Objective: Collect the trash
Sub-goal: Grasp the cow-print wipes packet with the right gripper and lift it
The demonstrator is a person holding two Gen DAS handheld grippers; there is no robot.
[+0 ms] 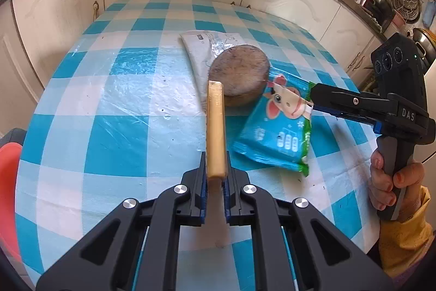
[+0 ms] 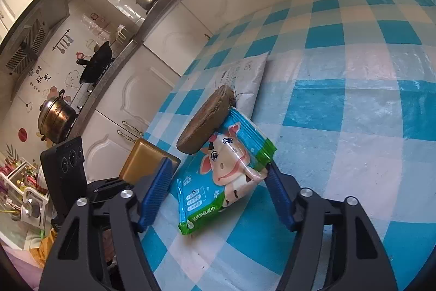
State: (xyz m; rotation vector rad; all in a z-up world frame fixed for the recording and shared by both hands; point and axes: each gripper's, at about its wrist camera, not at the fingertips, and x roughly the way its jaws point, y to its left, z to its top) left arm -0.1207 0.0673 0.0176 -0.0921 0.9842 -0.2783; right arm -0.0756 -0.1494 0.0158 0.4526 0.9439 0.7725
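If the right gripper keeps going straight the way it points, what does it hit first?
The cow packet: it already lies between the open fingers of the right gripper. Just beyond it, the brown disc rests on the packet's far end. Whether the pads touch yet is unclear.

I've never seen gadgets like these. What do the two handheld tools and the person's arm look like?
Each tool is matte black with forked arms, round silver bolts and blue ribbed pads on its fingers. The left tool fills the bottom of its own camera's view. The right tool has a pistol-style grey handle, white letters "DAS" on its side, and a dark block with three round lenses on top. The right hand wears a yellow sleeve.
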